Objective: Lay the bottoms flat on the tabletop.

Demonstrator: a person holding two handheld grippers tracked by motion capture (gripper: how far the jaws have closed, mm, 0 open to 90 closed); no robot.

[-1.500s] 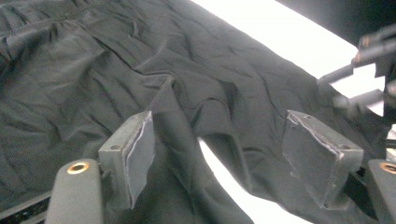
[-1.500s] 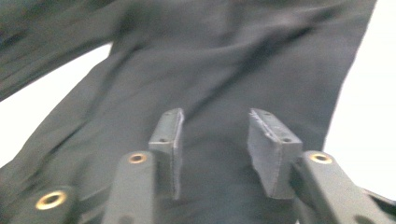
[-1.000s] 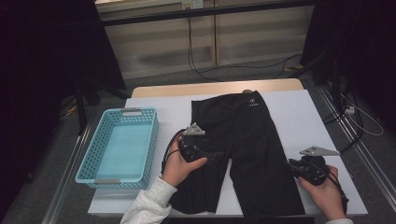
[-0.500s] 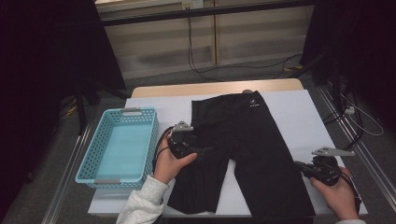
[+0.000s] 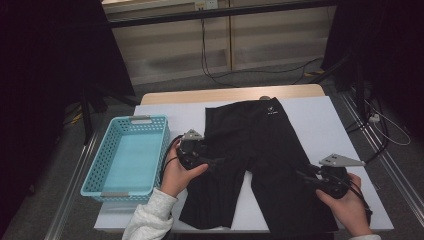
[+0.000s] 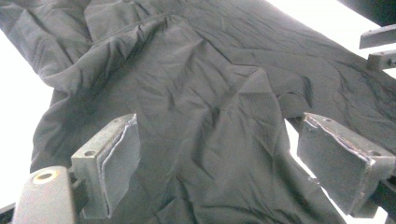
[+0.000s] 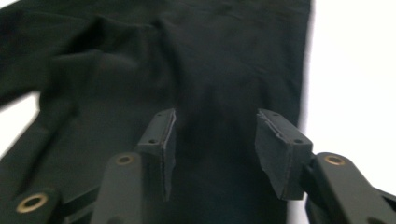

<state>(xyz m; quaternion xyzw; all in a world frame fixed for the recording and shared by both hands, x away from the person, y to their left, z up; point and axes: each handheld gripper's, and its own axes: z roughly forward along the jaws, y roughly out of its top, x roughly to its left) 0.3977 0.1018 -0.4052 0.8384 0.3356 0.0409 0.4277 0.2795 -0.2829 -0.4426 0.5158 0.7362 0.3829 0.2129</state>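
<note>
Black shorts (image 5: 260, 145) lie spread on the white-covered table (image 5: 320, 120), waistband at the far side and legs toward me. My left gripper (image 5: 216, 161) hovers at the left leg's outer edge. In the left gripper view its jaws stand wide open over wrinkled fabric (image 6: 196, 84), gripping nothing (image 6: 219, 158). My right gripper (image 5: 303, 175) sits low over the right leg near the front edge. Its jaws have just been opening and stand apart above the dark cloth (image 7: 140, 70), pads off it (image 7: 215, 140).
A light blue plastic basket (image 5: 145, 120) stands on the table's left part, beside the left hand. Bare white cover shows to the right of the shorts. Cables run across the floor beyond the table and at its right.
The left hand has drifted a little to the left, off the shorts' middle. The right gripper shifted right toward the table edge, then came back inward. The shorts lie much as before.
</note>
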